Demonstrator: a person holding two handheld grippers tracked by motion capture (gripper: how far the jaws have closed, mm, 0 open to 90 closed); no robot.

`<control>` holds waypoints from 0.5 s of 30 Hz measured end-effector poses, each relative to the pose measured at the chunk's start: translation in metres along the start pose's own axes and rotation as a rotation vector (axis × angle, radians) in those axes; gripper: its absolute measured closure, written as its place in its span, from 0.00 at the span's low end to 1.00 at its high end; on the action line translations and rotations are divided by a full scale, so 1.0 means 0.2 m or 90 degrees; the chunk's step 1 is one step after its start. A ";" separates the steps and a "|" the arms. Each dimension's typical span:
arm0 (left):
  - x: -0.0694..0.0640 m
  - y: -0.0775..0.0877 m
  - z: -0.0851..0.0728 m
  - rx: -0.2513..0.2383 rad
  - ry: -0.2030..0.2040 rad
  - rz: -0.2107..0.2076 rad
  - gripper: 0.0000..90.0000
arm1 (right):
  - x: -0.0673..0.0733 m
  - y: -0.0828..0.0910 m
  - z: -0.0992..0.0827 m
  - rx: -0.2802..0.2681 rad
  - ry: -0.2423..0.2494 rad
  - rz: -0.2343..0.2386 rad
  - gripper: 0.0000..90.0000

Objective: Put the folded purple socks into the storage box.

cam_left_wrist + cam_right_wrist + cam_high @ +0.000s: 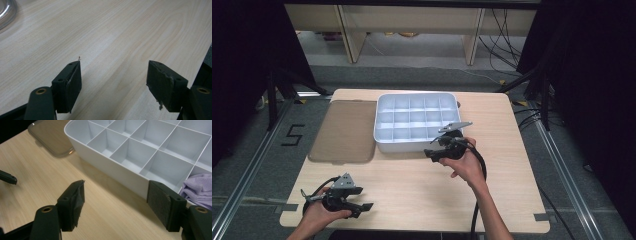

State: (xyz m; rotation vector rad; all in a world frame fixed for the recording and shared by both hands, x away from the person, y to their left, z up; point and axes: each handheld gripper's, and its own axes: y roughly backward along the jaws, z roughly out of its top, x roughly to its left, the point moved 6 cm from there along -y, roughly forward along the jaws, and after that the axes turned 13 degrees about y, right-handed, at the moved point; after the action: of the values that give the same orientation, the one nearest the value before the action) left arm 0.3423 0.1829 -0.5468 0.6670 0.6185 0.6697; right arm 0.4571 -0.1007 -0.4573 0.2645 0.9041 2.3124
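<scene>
Your right gripper (pixel 435 148) is wide open with nothing in it, just by the near wall of the white box (pixel 404 145). A purple cloth (pixel 198 190) sits in a near right box. It looks put away. Your left gripper (pixel 362 199) rests open at the near left. Next, back away gently.

Cloth (pixel 197 190) in the tray (pixel 387 145); lid (pixel 344 131) left of tray, on table (pixel 412 185)

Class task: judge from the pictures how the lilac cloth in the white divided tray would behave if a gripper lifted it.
The lilac cloth lies crumpled in soft folds, so it would probably droop limply. It looks thin, likely light. Bunched in one compartment of the white tray, it may drag on the dividers.
</scene>
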 end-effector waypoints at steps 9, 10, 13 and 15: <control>0.00 0.00 0.00 -0.005 0.003 0.001 0.31 | 0.03 0.01 -0.03 -0.015 0.013 0.005 0.33; 0.00 0.00 0.00 -0.005 0.002 0.001 0.31 | 0.03 0.02 -0.04 -0.005 0.015 0.008 0.32; -0.01 0.00 0.00 -0.006 0.011 -0.005 0.31 | 0.05 0.01 -0.05 -0.004 0.016 0.005 0.31; -0.01 0.00 0.00 -0.006 0.009 -0.005 0.31 | 0.07 0.00 -0.06 -0.004 0.028 0.008 0.31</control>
State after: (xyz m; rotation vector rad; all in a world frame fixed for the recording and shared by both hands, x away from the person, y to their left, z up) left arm 0.3411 0.1823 -0.5463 0.6515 0.6310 0.6708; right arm 0.4416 -0.0986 -0.4662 0.2186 0.9191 2.3402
